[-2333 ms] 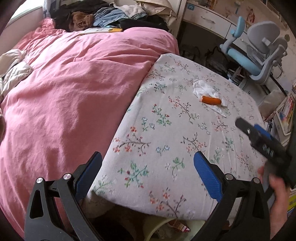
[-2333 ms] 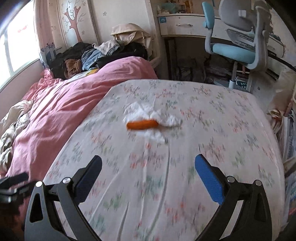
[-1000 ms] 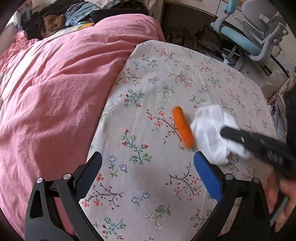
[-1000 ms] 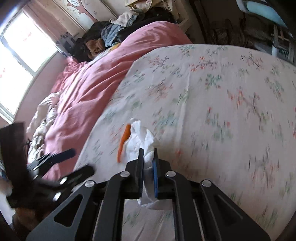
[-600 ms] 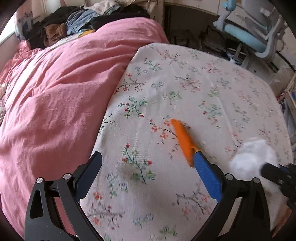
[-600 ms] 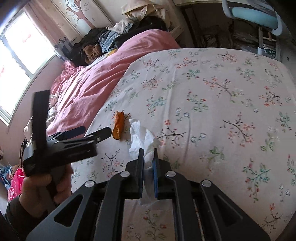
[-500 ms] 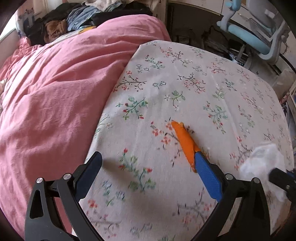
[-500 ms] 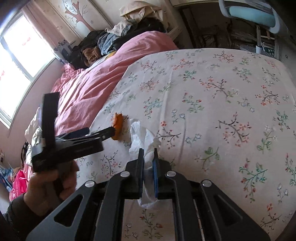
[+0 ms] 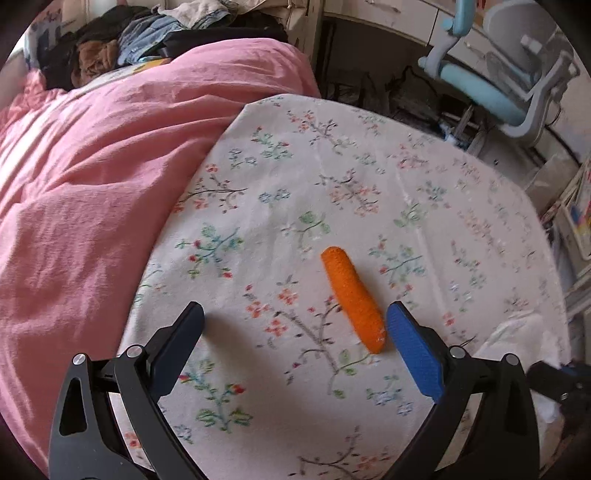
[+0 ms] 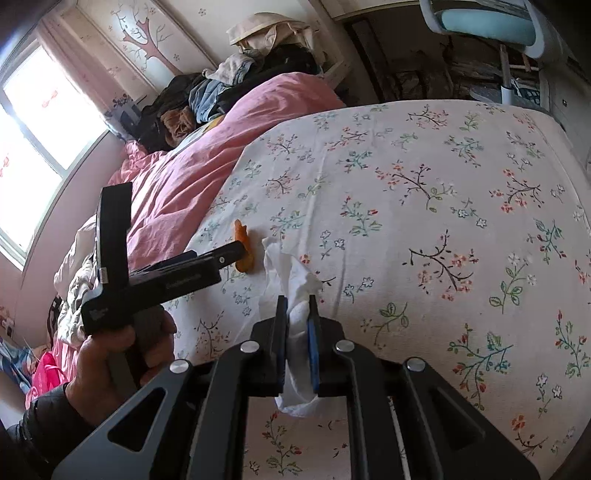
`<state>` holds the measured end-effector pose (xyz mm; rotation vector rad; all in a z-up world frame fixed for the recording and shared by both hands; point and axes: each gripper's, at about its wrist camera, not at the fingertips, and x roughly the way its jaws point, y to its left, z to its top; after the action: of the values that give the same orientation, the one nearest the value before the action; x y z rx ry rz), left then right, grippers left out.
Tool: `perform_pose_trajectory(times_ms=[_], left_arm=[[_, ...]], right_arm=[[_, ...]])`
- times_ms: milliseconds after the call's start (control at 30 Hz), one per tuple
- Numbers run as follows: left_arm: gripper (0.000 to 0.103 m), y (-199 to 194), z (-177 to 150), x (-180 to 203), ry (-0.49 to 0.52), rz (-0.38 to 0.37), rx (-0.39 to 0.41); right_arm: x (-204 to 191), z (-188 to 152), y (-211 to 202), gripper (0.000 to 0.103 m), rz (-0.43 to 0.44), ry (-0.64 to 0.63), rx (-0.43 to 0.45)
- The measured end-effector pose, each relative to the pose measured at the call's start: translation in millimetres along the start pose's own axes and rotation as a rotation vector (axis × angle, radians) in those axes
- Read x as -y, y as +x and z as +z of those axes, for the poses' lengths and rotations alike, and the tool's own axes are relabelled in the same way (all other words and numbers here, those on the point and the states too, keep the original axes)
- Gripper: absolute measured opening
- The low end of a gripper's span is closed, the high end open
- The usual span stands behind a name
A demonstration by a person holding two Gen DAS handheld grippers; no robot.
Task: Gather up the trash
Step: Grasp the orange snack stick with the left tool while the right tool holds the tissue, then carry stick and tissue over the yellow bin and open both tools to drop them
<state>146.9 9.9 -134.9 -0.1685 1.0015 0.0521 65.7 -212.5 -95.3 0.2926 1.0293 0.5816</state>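
Note:
An orange carrot-like stick [image 9: 352, 297] lies on the flowered sheet [image 9: 295, 184]. My left gripper [image 9: 295, 325] stands open low over it, its right blue pad just beside the stick's near end. The right wrist view shows the same stick [image 10: 243, 247] partly behind the left gripper [image 10: 236, 249], held in a person's hand [image 10: 122, 350]. My right gripper [image 10: 297, 306] is shut on a crumpled white tissue [image 10: 291, 280], which hangs out above and below the pads. That tissue [image 9: 517, 336] shows at the lower right of the left wrist view.
A pink duvet [image 9: 92, 184] covers the bed's left half, with a pile of clothes [image 9: 140, 33] at its far end. A blue-grey desk chair [image 9: 498, 85] and a desk stand beyond the bed. Books [image 9: 580, 214] are stacked at the right. A window [image 10: 33, 122] is at left.
My left gripper has come nearer and lower over the orange stick, which now lies closer between its fingers. The right gripper has carried the tissue off the stick and toward the bed's near edge.

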Motion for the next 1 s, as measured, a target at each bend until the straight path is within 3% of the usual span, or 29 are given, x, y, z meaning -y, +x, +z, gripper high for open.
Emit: perform_pose_trajectory(times_ms=[200, 333, 400, 567, 767, 1000], left_arm=[[0.093, 5, 3, 8, 0.016, 0.005, 0.01], [0.079, 7, 5, 14, 0.045, 0.022, 0.026], [0.069, 8, 6, 19, 0.071, 0.034, 0.036], [0.015, 5, 5, 21, 0.092, 0.008, 0.041], [0.014, -18, -8, 8, 0.044, -0.078, 0.024], [0.014, -91, -52, -2, 0.079, -0.088, 0.116]], right_arm=[[2, 1, 1, 0.012, -0.002, 0.003, 0.004], [2, 1, 3, 0.012, -0.004, 0.002, 0.001], [2, 1, 4, 0.012, -0.006, 0.0, -0.002], [3, 0, 2, 0.012, -0.015, -0.007, -0.009], [-1, -6, -9, 0.012, -0.017, -0.01, 0.009], [-24, -53, -34, 0.012, 0.03, -0.003, 0.04]])
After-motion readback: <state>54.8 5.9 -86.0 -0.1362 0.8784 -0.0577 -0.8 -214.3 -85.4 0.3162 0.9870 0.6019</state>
